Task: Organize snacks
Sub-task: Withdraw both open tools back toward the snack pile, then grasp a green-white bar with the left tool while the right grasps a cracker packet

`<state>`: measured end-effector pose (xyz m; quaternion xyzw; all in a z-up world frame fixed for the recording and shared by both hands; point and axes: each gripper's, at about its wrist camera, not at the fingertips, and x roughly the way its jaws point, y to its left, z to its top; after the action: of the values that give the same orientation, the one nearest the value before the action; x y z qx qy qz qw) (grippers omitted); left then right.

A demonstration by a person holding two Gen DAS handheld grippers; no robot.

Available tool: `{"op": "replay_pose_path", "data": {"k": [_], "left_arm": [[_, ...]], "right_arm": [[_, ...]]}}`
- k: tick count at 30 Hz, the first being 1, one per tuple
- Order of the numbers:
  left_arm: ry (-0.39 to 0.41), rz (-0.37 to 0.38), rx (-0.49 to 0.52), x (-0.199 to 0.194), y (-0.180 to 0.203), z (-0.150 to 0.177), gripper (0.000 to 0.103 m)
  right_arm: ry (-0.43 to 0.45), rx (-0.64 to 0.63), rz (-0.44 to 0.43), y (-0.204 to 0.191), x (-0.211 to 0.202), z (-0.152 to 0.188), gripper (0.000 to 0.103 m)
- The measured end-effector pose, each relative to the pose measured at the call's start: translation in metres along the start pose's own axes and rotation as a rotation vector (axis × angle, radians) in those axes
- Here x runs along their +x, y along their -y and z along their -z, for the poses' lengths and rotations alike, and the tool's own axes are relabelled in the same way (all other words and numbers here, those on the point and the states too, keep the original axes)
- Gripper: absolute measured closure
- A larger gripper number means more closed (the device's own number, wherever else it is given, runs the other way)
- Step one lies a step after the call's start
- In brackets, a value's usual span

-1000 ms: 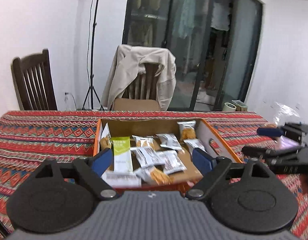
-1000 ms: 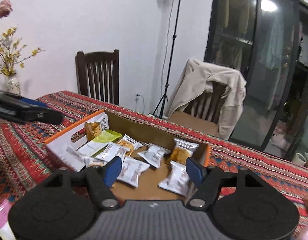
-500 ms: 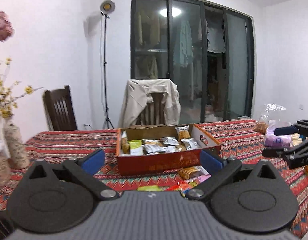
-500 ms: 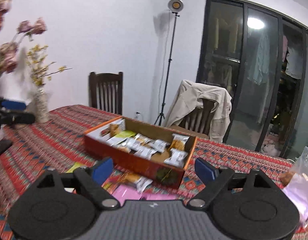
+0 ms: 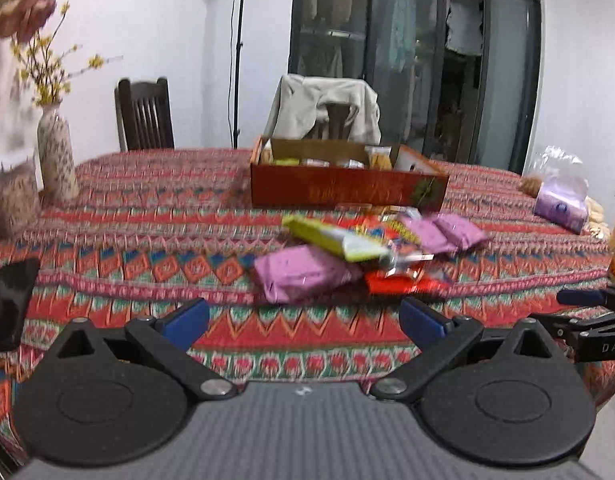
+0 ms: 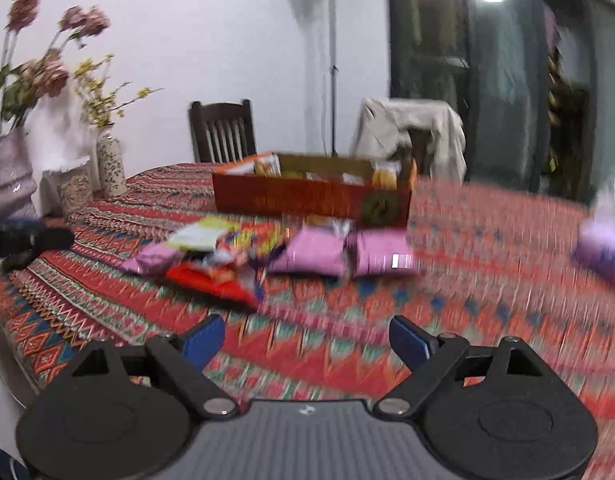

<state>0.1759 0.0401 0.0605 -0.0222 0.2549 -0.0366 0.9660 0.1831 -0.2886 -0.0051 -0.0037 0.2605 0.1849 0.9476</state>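
Together we held the left hand-held gripper [image 5: 303, 315] and the right hand-held gripper [image 6: 306, 338] low over the near edge of the red patterned cloth-covered surface [image 5: 147, 208], both with jaws spread wide and gripping nothing. Ahead, a loose pile of snack packets lay on the cloth: a pink packet [image 5: 303, 274], a yellow-green one [image 5: 335, 238] and a red one [image 6: 211, 282]. Behind them stood the orange cardboard box [image 5: 347, 190] holding more packets.
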Motion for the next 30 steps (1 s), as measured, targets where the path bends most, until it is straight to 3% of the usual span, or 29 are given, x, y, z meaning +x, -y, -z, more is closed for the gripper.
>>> {"op": "replay_pose_path", "data": {"k": [5,18,25,30], "left_arm": [[0.002,-0.003,-0.014,0.002,-0.004,0.001,0.0],[-0.027,0.007,-0.037,0.029,-0.004,-0.01,0.0],[-0.018,0.074,-0.006,0.068,0.015,-0.035,0.0],[-0.059,0.086,-0.018,0.112,0.023,-0.049,0.0]], "right_arm": [[-0.035,0.052,0.004,-0.004,0.007,0.018,0.014],[-0.044,0.062,0.053,0.005,0.02,0.009,0.014],[-0.039,0.051,0.076,0.017,0.038,-0.007,0.014],[-0.022,0.026,0.09,0.025,0.051,-0.026,0.014]]}}
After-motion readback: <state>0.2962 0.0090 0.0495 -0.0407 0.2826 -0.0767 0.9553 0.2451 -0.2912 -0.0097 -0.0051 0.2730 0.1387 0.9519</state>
